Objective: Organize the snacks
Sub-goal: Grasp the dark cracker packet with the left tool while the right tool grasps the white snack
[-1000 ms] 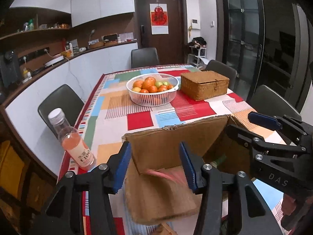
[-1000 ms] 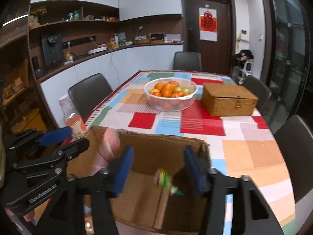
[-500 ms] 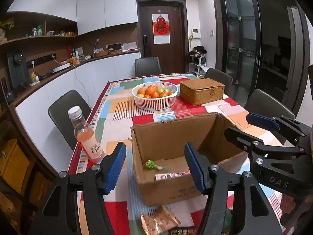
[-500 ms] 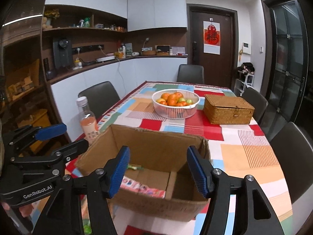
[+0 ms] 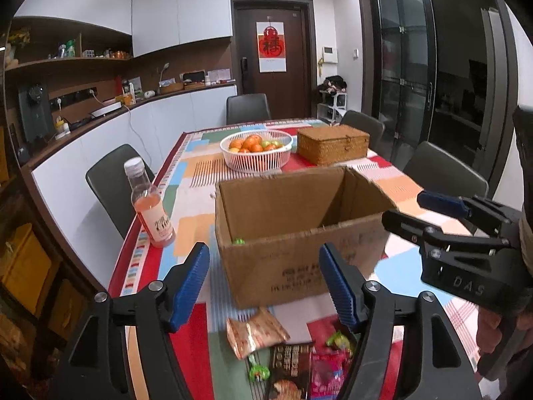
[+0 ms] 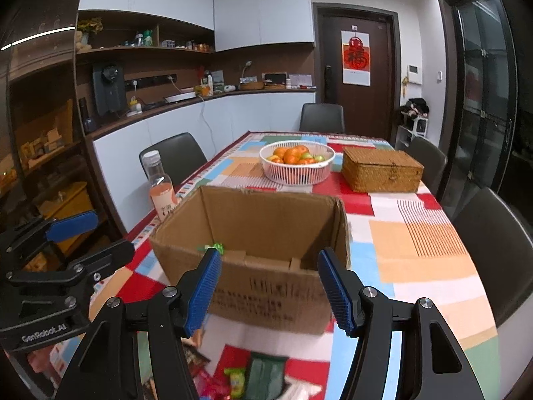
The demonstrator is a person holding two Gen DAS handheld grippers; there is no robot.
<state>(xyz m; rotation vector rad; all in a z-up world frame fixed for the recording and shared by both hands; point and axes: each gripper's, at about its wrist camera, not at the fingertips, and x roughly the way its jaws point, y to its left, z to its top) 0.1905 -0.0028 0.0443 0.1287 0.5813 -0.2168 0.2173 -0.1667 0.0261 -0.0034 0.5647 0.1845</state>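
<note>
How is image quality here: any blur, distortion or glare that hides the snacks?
Left wrist view: fisheye bending at the edges, snack packets slightly smeared, cardboard box fairly sharp. Right wrist view: packets at the bottom blurred beyond reading, dark vignette corners, no strong glare.

The box (image 5: 293, 233) hides most of its own inside: only a green wrapper (image 5: 238, 241) peeks over the near wall, the rest lies out of sight. The printing on that wall is too smeared to read. The snacks (image 5: 289, 353) before it are blurred and cut by the lower edge in both views; their labels cannot be made out. The box covers the foot of the bottle (image 6: 161, 188) in the right view.
</note>
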